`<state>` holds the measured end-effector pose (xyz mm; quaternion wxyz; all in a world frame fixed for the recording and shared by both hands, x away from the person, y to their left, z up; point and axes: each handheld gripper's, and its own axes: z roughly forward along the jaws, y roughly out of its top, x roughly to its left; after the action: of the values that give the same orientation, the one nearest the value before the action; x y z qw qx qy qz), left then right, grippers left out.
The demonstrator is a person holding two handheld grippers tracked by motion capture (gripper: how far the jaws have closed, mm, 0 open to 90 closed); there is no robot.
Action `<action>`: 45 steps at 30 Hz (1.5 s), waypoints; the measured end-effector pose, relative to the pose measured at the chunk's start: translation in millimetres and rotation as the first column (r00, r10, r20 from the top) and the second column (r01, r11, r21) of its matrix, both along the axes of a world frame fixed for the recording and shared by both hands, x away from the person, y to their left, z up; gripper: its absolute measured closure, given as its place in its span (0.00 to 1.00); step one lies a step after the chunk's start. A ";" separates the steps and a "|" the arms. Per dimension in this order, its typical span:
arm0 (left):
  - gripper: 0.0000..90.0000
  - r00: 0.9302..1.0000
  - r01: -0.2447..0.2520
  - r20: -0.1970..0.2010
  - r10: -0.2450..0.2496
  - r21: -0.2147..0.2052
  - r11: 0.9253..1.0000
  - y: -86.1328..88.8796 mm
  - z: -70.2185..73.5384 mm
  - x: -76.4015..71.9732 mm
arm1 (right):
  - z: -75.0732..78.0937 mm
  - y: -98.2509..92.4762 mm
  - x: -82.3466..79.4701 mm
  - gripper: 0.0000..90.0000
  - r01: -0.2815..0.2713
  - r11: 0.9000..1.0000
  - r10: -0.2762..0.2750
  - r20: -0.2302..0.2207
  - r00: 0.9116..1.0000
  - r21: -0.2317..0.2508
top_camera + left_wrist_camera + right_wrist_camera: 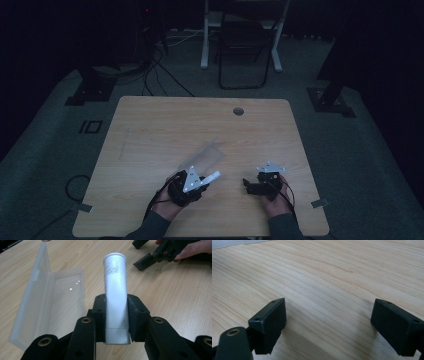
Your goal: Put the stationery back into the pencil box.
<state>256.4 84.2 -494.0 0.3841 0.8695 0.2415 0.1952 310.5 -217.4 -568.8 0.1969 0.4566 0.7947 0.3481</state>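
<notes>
Apparently clamped, the left hand-held gripper (pixel 116 322) holds a white tube (pixel 115 292) beside a clear case (pixel 47 307).

The tube's (pixel 115 297) small print is too blurred to read; jaws hide its lower sides.

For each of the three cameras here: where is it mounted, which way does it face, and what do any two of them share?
High view: fixed above the person's side, looking forward and down on the wooden table; forearms and both hands enter from the bottom.
Left gripper view: rides the left gripper, looking along its jaws clamped on a white tube, with the open clear case beside it.
Right gripper view: rides the right gripper, jaws apart over bare wood.
Shared: the high and left gripper views both show tube, case and right gripper.
</notes>
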 end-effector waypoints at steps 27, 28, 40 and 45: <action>0.79 0.999 -0.036 0.020 0.036 0.003 0.999 -6.9 -2.6 17.4 | 0.0 0.0 0.0 0.14 0.000 1.000 0.000 0.000 1.000 0.000; 0.79 0.999 -0.039 0.021 0.039 0.001 0.999 -7.1 -3.0 18.3 | 0.0 0.0 0.0 0.14 0.000 1.000 0.000 0.000 1.000 0.000; 0.79 0.998 -0.064 0.028 0.064 0.015 0.998 -8.8 -6.5 27.0 | 0.0 0.0 0.0 0.14 0.000 1.000 0.000 0.000 1.000 0.000; 0.79 0.997 -0.077 0.031 0.076 0.020 0.997 -8.3 -7.9 29.9 | 0.0 0.0 0.0 0.14 0.000 1.000 0.000 0.000 1.000 0.000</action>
<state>286.3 75.9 -501.9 0.3708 0.8607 0.2667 0.2252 310.5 -217.4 -568.8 0.1968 0.4566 0.7947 0.3482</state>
